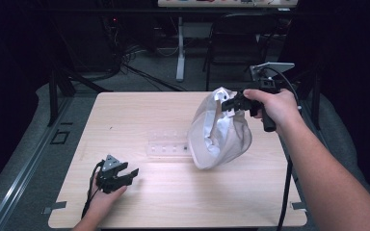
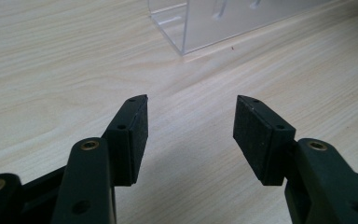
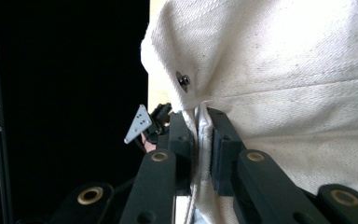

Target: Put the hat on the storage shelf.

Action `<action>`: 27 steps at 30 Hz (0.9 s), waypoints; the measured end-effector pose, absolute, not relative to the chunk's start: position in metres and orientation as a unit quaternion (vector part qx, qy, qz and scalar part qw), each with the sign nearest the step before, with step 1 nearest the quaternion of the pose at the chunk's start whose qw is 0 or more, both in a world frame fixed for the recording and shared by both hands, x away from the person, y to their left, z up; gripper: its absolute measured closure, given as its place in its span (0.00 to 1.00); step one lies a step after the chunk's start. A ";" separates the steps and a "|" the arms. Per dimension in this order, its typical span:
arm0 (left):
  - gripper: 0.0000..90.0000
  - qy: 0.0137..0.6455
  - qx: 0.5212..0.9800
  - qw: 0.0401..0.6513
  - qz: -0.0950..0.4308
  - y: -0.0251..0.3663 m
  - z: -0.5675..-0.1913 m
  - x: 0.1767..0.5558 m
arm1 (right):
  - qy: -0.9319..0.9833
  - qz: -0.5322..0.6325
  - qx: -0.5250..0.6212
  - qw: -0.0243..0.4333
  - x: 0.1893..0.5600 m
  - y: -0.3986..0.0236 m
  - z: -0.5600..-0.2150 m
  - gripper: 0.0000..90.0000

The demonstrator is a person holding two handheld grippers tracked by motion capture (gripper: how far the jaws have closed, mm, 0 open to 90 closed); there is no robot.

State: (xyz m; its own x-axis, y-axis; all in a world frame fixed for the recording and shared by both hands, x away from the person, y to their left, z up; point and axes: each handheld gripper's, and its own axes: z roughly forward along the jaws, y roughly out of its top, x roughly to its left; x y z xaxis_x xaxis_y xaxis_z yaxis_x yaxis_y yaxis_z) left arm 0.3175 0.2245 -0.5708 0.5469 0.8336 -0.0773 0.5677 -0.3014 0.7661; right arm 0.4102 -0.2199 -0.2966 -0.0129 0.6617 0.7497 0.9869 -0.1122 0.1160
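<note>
Canvas bag (image 1: 220, 130) is hanging off the right tongs (image 1: 232, 103), pinched tight at its rim above the bench (image 1: 139, 110). I'd keep that pinch on the seam near the snap (thin cloth slips), and bring the left tongs (image 1: 131, 174), wide and holding nothing, up to grab the opposite rim.

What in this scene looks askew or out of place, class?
The cream fabric bag hangs crumpled and lopsided above the table, pinched at its rim by the right tool. The left tool rests open and idle. Nothing is spilled or damaged.

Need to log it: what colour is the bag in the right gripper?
Off-white, plain woven cloth bag; clearest in the right gripper view.
</note>
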 end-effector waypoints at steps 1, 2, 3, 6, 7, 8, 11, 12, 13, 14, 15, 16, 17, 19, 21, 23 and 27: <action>0.51 0.442 0.790 0.390 0.169 0.224 -0.571 0.318 | -0.623 -0.345 -0.661 0.236 0.412 -0.219 -0.296 0.91; 0.50 0.439 0.793 0.388 0.166 0.223 -0.571 0.318 | -0.624 -0.346 -0.660 0.236 0.413 -0.217 -0.296 0.91; 0.50 0.440 0.794 0.388 0.161 0.223 -0.571 0.317 | -0.623 -0.347 -0.661 0.236 0.414 -0.215 -0.296 0.91; 0.50 0.436 0.792 0.396 0.162 0.221 -0.568 0.317 | -0.622 -0.349 -0.660 0.236 0.417 -0.213 -0.296 0.91; 0.50 0.436 0.792 0.396 0.159 0.220 -0.567 0.317 | -0.621 -0.349 -0.661 0.234 0.418 -0.212 -0.295 0.91; 0.49 0.433 0.793 0.397 0.161 0.219 -0.565 0.317 | -0.620 -0.351 -0.661 0.233 0.418 -0.211 -0.295 0.91; 0.49 0.414 0.801 0.401 0.163 0.212 -0.558 0.316 | -0.616 -0.355 -0.663 0.235 0.422 -0.210 -0.294 0.91; 0.49 0.404 0.804 0.404 0.164 0.207 -0.556 0.316 | -0.614 -0.358 -0.663 0.233 0.423 -0.210 -0.295 0.91; 0.48 0.396 0.811 0.401 0.158 0.204 -0.553 0.317 | -0.612 -0.360 -0.665 0.233 0.425 -0.209 -0.296 0.91; 0.48 0.391 0.812 0.402 0.159 0.198 -0.552 0.317 | -0.611 -0.359 -0.666 0.232 0.426 -0.208 -0.296 0.91; 0.48 0.383 0.816 0.404 0.157 0.191 -0.550 0.317 | -0.611 -0.360 -0.665 0.232 0.427 -0.208 -0.298 0.91; 0.48 0.375 0.819 0.406 0.157 0.185 -0.547 0.317 | -0.610 -0.361 -0.666 0.231 0.430 -0.206 -0.299 0.91; 0.48 0.370 0.820 0.408 0.157 0.181 -0.545 0.317 | -0.608 -0.362 -0.668 0.231 0.431 -0.205 -0.300 0.91; 0.49 0.358 0.822 0.412 0.160 0.171 -0.540 0.317 | -0.605 -0.363 -0.670 0.231 0.434 -0.204 -0.300 0.91; 0.49 0.346 0.826 0.417 0.159 0.161 -0.535 0.318 | -0.604 -0.364 -0.672 0.227 0.437 -0.203 -0.301 0.91; 0.49 0.333 0.833 0.413 0.159 0.150 -0.531 0.319 | -0.600 -0.368 -0.674 0.226 0.439 -0.202 -0.302 0.91; 0.49 0.321 0.835 0.415 0.168 0.134 -0.527 0.322 | -0.598 -0.369 -0.675 0.227 0.444 -0.199 -0.303 0.91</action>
State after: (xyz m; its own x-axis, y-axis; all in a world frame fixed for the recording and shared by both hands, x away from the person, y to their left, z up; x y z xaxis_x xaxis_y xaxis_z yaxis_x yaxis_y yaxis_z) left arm 0.3223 0.1340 -0.5274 0.7379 0.6748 0.0144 0.3957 -0.4498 0.8007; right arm 0.4436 -0.1988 -0.3033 0.0130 0.6390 0.7691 0.9739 -0.1823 0.1351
